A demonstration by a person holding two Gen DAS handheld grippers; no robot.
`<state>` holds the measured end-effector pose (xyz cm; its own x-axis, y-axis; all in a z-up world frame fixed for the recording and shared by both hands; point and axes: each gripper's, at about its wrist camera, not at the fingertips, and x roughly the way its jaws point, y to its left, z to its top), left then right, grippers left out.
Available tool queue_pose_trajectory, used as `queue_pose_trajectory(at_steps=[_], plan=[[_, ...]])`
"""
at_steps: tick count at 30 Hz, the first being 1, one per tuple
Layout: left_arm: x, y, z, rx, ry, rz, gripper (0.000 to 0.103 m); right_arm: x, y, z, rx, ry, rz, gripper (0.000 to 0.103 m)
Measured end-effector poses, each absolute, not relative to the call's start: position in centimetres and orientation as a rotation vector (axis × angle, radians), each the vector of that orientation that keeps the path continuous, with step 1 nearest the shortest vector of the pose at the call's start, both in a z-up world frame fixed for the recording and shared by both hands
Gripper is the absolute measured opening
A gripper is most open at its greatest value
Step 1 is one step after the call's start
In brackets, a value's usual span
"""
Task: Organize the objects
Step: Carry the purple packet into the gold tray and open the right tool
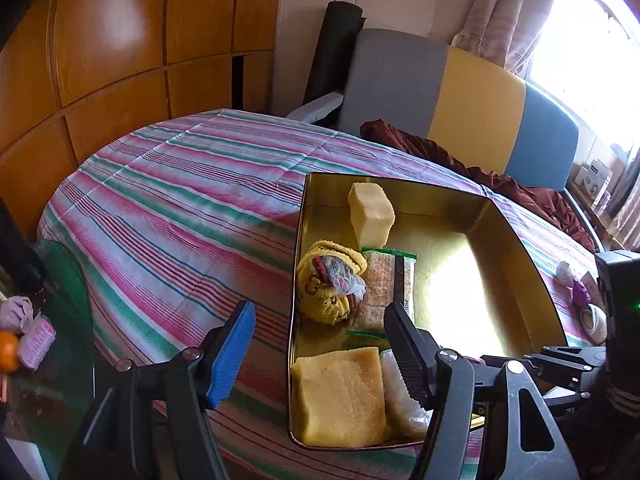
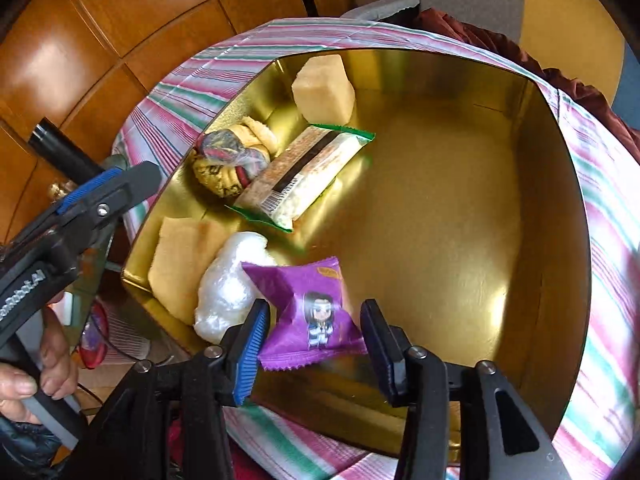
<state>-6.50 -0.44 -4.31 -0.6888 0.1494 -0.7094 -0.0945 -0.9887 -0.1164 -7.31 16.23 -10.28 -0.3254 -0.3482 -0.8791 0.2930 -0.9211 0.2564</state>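
A gold metal tin [image 2: 560, 208] stands on the striped tablecloth [image 1: 180, 200]. Along its left side lie a yellow sponge block [image 2: 324, 88], a rolled yellow cloth ball [image 2: 228, 160], a green-edged snack bar [image 2: 304, 176], a flat yellow sponge [image 2: 180, 256] and a white plastic wad [image 2: 230, 284]. My right gripper [image 2: 316, 344] hangs over the tin's near end, open, with a purple snack packet [image 2: 316, 312] loose between its pads. My left gripper [image 1: 320, 312] is open and empty at the tin's left rim; it also shows as the left gripper [image 2: 108, 188], held by a hand [image 2: 24, 380].
On the cloth right of the tin lie a white wad [image 1: 566, 272], another purple packet [image 1: 580, 292] and a pale ball [image 1: 594, 318]. A maroon cloth [image 1: 480, 168] drapes a grey, yellow and blue seat behind. A glass side table [image 1: 60, 280] at left holds an orange [image 1: 8, 350].
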Motion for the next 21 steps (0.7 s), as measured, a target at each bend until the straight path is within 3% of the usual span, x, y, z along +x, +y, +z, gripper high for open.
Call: queue_pose_trajectory(at_steps=[9, 21], plan=[[-6.2, 0.0, -4.6, -1.174, -0.086, 2.762, 0.068, -5.1, 19.5, -8.3, 1.454, -0.174, -2.380, 0.051], [-5.7, 1.8, -4.4, -1.166, -0.050, 2.725, 0.068, -2.2, 30.7, -5.1, 1.443, -0.355, -2.642, 0.065]])
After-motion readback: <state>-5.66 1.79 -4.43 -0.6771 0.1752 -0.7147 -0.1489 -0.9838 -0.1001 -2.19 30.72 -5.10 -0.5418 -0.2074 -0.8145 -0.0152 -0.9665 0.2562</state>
